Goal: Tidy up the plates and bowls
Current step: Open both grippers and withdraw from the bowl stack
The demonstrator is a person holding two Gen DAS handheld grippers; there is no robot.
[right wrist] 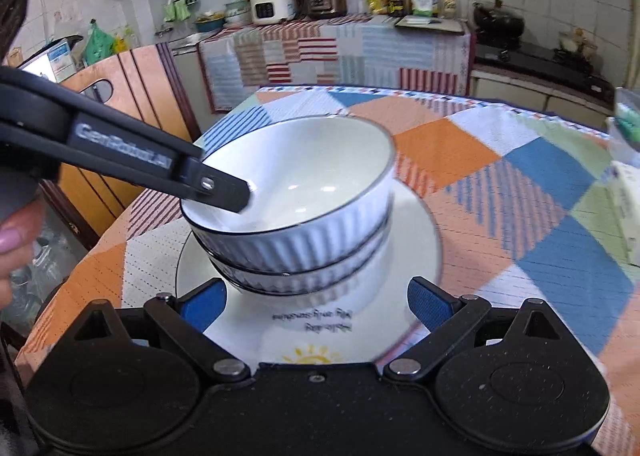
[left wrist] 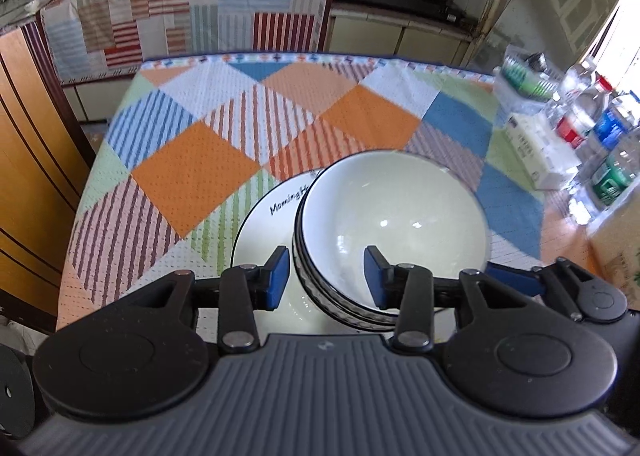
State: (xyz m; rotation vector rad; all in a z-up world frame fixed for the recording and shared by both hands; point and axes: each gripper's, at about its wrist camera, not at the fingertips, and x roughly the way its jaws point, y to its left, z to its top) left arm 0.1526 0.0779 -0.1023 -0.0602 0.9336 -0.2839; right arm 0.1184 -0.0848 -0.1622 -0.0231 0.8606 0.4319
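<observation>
Standing at the lower centre of both frames, two white ribbed bowls are nested one inside the other on a white plate [right wrist: 416, 240], which lies on the patchwork tablecloth [left wrist: 224, 160]. The upper bowl [right wrist: 304, 192] sits tilted in the lower bowl [right wrist: 304, 276], its rim higher toward the upper right of the right wrist frame. The plate carries dark lettering and a yellow sun motif near the bottom of that frame.

Left gripper [left wrist: 326, 274]: partly open. One blue pad [left wrist: 278, 276] lies outside the bowl wall, the other inside the bowl, so the fingers straddle the near rim. In the right wrist frame one of its fingers reaches in from the left, with its tip inside the upper bowl by the rim. Whether the pads press the wall firmly cannot be told; a gap shows beside the outer pad.

Right gripper [right wrist: 316, 306]: wide open, holding nothing. Its blue pads [right wrist: 202, 306] stand either side of the plate's near edge, below the bowls.

At the right edge of the left wrist frame, bottles [left wrist: 608, 124] and a white carton [left wrist: 538, 150] stand on the table. A covered counter [left wrist: 192, 12] with appliances crosses the top of both frames.
</observation>
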